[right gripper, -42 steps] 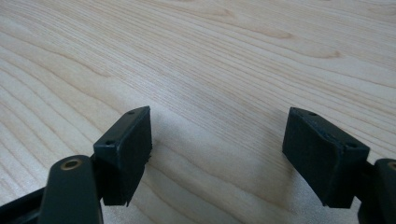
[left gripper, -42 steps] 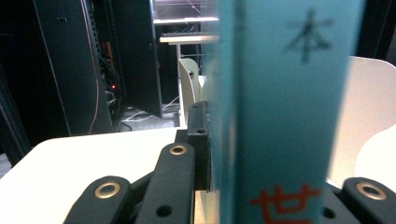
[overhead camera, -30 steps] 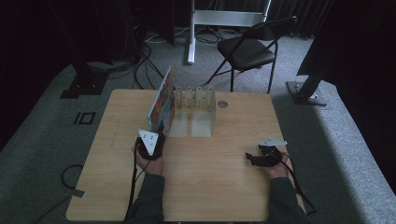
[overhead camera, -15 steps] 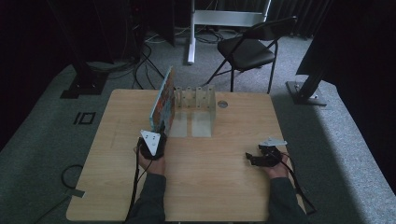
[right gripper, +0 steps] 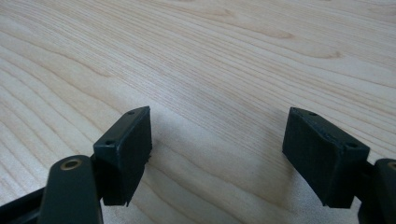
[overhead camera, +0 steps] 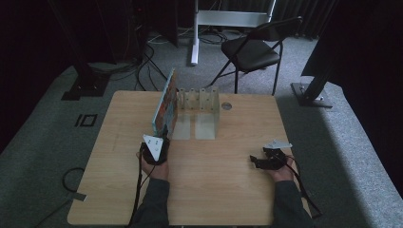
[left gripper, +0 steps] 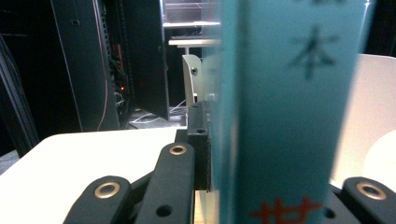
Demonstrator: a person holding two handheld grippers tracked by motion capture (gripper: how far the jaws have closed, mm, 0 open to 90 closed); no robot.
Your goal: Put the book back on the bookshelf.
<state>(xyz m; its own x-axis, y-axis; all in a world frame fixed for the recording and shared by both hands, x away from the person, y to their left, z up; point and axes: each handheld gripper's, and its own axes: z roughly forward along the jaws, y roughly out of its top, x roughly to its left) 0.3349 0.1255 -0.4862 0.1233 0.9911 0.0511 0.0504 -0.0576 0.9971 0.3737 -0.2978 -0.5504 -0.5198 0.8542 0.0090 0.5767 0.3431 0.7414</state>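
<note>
Left gripper view: left tool [overhead camera: 159, 142] clenched on the near edge of a thin teal-spined book [left gripper: 289, 116], its spine printed with dark and red characters. Location, high view: book [overhead camera: 166, 102] upright on the table [overhead camera: 218, 190], just beside the left end of a clear divider rack [overhead camera: 199, 102]. Right tool [right gripper: 217, 154] rests released on bare wood, well apart. Risk: a narrow grip low on a tall cover may let the book pivot, tip, or knock against the rack.

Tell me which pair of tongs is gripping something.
The left tongs: they are shut on the spine end of the teal book standing upright beside the clear rack. The right tongs gape open over bare table.
</note>
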